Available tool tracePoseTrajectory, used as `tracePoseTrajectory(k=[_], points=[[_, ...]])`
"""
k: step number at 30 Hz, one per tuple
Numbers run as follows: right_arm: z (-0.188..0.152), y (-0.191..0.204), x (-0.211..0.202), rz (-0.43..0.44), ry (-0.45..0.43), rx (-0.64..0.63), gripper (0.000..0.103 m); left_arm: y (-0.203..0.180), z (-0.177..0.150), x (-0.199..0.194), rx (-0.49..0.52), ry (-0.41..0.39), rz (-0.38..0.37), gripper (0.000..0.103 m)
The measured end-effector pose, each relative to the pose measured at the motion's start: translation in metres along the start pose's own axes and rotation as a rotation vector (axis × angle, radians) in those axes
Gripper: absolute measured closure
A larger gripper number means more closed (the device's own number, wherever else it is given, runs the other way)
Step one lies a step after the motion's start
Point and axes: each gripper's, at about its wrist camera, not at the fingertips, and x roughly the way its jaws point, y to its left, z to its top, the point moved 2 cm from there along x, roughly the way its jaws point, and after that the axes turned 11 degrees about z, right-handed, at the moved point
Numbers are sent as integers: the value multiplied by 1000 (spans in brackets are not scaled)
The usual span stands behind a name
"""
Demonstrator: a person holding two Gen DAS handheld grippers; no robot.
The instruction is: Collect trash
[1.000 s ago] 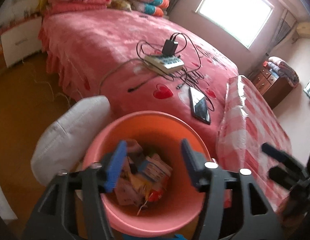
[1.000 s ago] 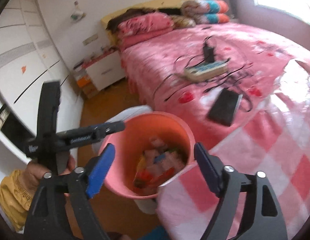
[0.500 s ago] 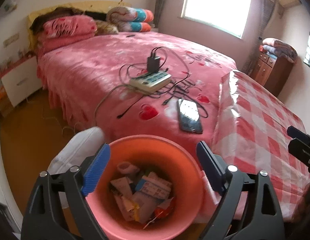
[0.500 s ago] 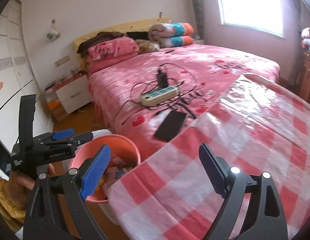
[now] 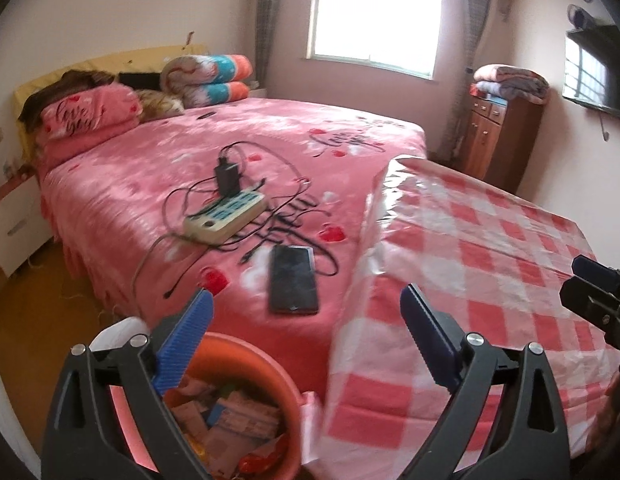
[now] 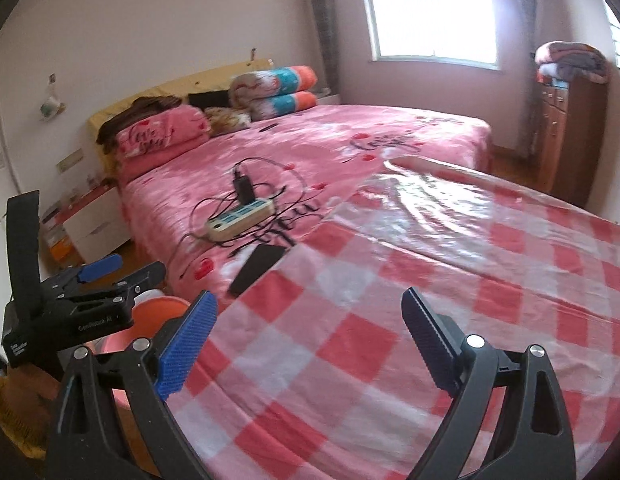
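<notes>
Trash point(image 5: 229, 412), a heap of crumpled paper and printed wrappers, already lies inside the round orange plastic bin point(image 5: 265, 364) at the lower left of the left wrist view. The left gripper point(image 5: 305, 340) hangs above the bin rim with its blue ribbed jaws spread wide and nothing between them; the jaws have just been opening. The right gripper point(image 6: 307, 340) is likewise wide and empty, its jaws also just opened, and it points over the red-and-white checked plastic tablecloth point(image 6: 410, 320) that fills the lower right of its view. No loose trash is visible on that cloth. From the grippers outward, the bin stands just beside the near left corner of the cloth, below and left of both tools; the left gripper is judged the nearer to it. Beyond lies the pink heart-print bedspread point(image 5: 149, 184), carrying a black smartphone point(image 5: 291, 280) and a cream power strip with black cables point(image 5: 225, 216) at frame centre. Any further item would travel down and left toward the bin.
</notes>
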Motion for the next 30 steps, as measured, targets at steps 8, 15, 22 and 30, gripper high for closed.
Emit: tracePoseTrajectory(k=[8, 15, 22, 30], points=[[-1, -24, -30, -79, -41, 18, 11, -42, 14, -14, 58, -53, -23, 8], [-2, -41, -56, -143, -81, 33, 11, -76, 25, -26, 89, -84, -40, 6], [-6, -61, -85, -212, -122, 56, 9, -111, 33, -38, 124, -115, -77, 4], [-14, -85, -115, -278, -152, 101, 9, -149, 36, -50, 162, -141, -110, 4]])
